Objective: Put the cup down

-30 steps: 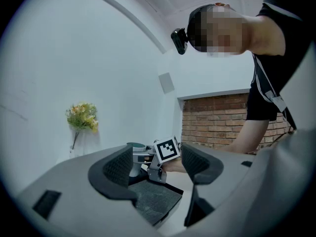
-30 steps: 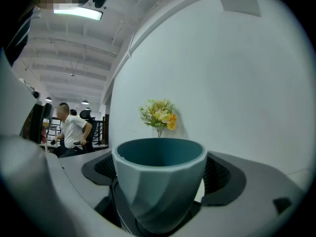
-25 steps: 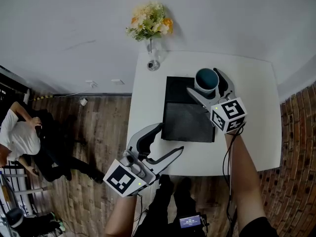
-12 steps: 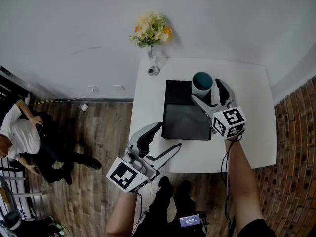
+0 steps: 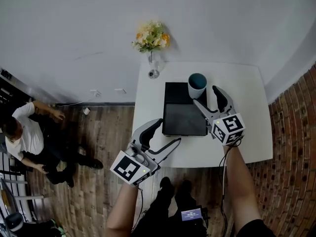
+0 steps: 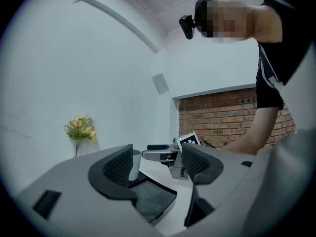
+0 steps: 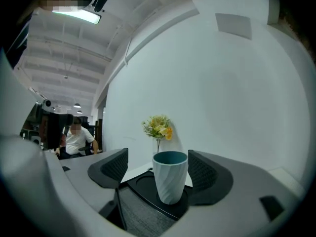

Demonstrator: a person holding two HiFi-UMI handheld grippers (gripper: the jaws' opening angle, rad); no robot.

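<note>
Backing your right gripper [image 5: 206,96] away from the cup [image 5: 197,85], you left the ribbed, teal-lined vessel standing upright on its own, just ahead of the jaw tips, on the corner of the black tray [image 5: 183,120] farthest from that tool. A second earlier the cup had sat deep between those jaws; now it stood at their mouth, and the right gripper view showed a clear gap between the cup's wall and each pad. The jaws had just been closing a little from their widest, yet they remained spread and pinched nothing. Your left gripper [image 5: 168,132] hung over the table [image 5: 247,107] edge nearest you, well short of the tray, its jaws also spread with only air between them and the cup far ahead. Beyond both tools, a vase of yellow and orange flowers [image 5: 152,38] stood at the table's far edge against the wall, and a seated person [image 5: 29,137] was on the floor side, well off to the left gripper's left. With the cup resting on the tray and neither tool touching it, the set-down looked complete, and only drawing the right gripper fully clear seemed left to do.
</note>
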